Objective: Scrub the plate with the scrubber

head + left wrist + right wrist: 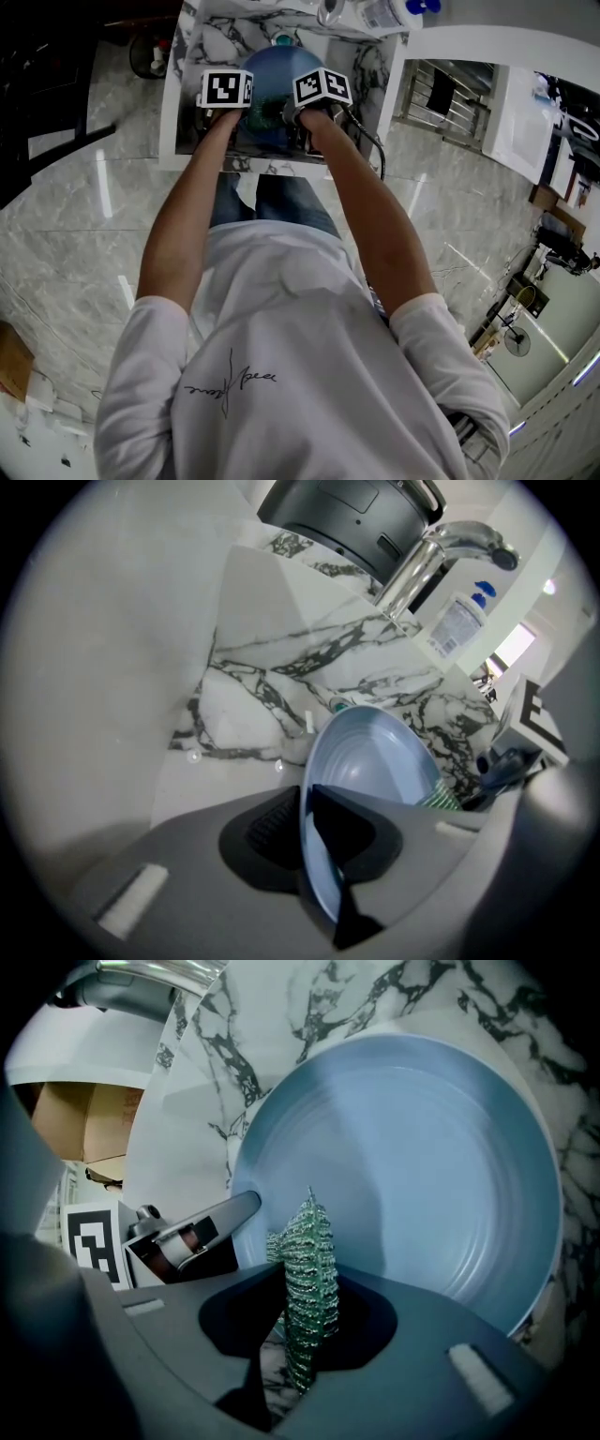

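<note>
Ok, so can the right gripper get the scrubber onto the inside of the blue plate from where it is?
Probably yes. The right gripper is shut on the scrubber, right in front of the plate, whose face is bare. The left gripper clamps only the rim, off to one side.

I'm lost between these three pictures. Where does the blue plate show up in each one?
Head view: plate at top centre.
Left gripper view: plate at centre right, running down towards the bottom edge.
Right gripper view: plate fills the upper right, behind the green scrubber.
Shared landmark: the marble-veined sink wall behind the plate.
</note>
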The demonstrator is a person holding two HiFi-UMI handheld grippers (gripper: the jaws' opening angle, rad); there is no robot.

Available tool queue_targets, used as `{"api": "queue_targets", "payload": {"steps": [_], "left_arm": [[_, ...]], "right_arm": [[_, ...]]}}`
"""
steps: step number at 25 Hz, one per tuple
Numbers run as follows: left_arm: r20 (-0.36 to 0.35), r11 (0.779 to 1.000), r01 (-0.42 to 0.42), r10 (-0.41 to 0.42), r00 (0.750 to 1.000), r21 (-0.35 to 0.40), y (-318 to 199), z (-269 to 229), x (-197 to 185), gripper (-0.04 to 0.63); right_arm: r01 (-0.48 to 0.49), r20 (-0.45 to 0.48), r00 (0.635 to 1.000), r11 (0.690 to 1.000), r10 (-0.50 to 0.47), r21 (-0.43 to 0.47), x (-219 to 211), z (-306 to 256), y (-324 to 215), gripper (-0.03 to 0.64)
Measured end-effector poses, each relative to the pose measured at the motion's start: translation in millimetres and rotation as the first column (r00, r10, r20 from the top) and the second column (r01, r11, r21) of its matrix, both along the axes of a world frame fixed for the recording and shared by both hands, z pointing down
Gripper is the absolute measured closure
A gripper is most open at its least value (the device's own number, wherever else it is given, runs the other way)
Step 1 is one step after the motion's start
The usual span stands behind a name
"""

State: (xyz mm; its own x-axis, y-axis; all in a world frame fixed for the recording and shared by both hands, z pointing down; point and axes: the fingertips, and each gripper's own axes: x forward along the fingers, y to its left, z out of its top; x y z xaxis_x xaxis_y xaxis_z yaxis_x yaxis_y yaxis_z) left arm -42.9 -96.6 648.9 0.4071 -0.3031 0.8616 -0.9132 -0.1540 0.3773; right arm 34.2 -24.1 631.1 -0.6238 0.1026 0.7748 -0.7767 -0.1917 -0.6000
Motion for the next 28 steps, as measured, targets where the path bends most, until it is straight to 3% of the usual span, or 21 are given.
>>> {"api": "queue_targets", "payload": {"steps": [15, 28], "left_arm": [[-0.006, 1.000, 0.012, -0.013, 1.000, -0.017, 3, 1, -1, 0.506], [-0.008, 1.000, 0.008, -0.008, 1.000, -0.006, 1, 0, -1, 0.506]], "right_arm": [[-0.117, 0.099, 0.989, 0.992, 0.112, 0.047, -18, -15, -28, 0.551], [-0.129, 0.062, 0.991, 0.971, 0.119, 0.201, 5, -30, -66, 0.551]]}}
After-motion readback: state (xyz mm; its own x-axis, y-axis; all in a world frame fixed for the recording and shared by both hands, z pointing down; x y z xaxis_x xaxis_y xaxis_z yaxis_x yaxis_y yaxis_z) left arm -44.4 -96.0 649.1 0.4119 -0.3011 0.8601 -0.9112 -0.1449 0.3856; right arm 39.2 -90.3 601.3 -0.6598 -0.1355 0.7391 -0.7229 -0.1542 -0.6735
